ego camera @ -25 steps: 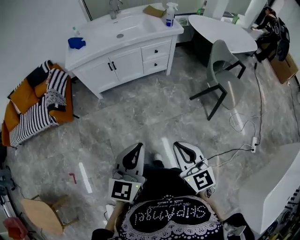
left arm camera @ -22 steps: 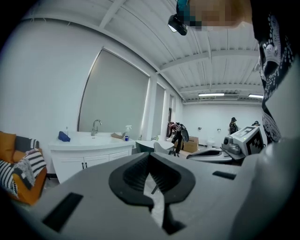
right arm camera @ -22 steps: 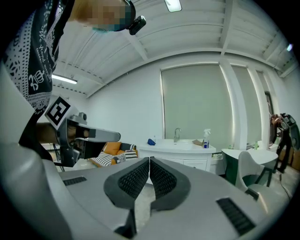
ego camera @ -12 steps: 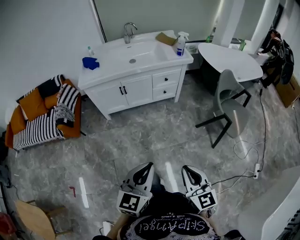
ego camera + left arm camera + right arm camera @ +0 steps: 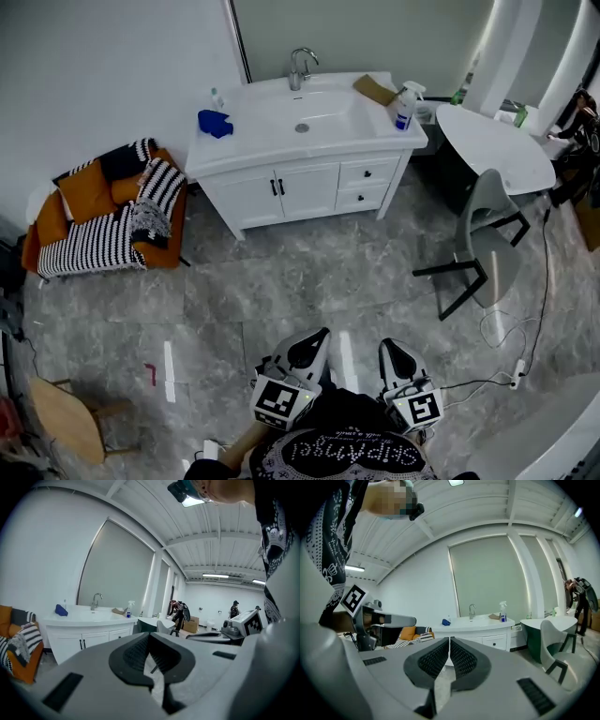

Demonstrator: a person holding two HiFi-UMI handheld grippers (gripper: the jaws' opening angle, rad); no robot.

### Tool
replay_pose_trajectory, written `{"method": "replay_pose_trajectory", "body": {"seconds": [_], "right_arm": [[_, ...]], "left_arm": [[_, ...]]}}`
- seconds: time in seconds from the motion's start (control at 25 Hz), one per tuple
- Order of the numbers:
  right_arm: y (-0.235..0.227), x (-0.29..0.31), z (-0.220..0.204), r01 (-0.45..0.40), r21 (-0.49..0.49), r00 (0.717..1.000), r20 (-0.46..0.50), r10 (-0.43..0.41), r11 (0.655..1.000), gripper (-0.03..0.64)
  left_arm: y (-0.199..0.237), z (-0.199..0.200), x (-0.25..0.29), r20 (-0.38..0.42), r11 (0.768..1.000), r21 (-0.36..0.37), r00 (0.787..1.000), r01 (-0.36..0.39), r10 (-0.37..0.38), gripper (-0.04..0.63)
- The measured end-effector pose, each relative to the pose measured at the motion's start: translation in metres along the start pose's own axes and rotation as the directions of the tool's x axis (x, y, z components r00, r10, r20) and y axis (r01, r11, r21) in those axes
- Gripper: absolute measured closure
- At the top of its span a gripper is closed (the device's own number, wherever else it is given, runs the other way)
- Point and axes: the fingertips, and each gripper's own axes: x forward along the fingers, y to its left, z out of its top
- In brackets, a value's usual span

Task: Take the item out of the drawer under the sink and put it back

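Observation:
A white sink cabinet stands against the far wall, with two doors on the left and two shut drawers on the right. It shows far off in the left gripper view as the cabinet and in the right gripper view as the cabinet. My left gripper and right gripper are held close to my body at the bottom of the head view, well short of the cabinet. Both have their jaws together with nothing between them. The item in the drawer is hidden.
On the counter lie a blue cloth, a spray bottle and a brown pad. A striped and orange seat is at left. A grey chair and white round table are at right. A cable trails on the floor.
The cabinet has shifted down and right in the head view, toward the middle. Both grippers sit lower in the picture and stay shut.

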Motion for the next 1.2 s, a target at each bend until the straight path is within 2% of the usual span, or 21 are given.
{"method": "replay_pose_trajectory", "body": {"seconds": [0.2, 0.36, 0.52, 0.76, 1.2], "right_arm": [[-0.001, 0.038, 0.018, -0.021, 0.001, 1.000, -0.002, 0.021, 1.000, 0.597], [0.005, 0.066, 0.032, -0.064, -0.022, 0.998, 0.005, 0.064, 0.998, 0.597], [0.014, 0.094, 0.031, -0.065, -0.042, 0.998, -0.019, 0.064, 0.997, 0.597], [0.022, 0.123, 0.027, -0.083, -0.039, 0.996, -0.039, 0.082, 0.996, 0.597], [0.017, 0.147, 0.021, -0.122, -0.049, 0.992, -0.050, 0.119, 0.991, 0.597]], "left_arm": [[0.027, 0.018, 0.019, 0.013, 1.000, 0.015, 1.000, 0.021, -0.022, 0.591], [0.048, 0.031, 0.031, 0.013, 0.999, -0.004, 0.999, 0.031, -0.031, 0.591], [0.082, 0.031, 0.038, -0.001, 1.000, -0.014, 1.000, 0.026, -0.026, 0.591], [0.123, 0.034, 0.040, -0.001, 1.000, -0.006, 1.000, -0.010, 0.010, 0.591], [0.145, 0.036, 0.037, 0.007, 0.997, -0.035, 0.997, -0.072, 0.072, 0.591]]}}
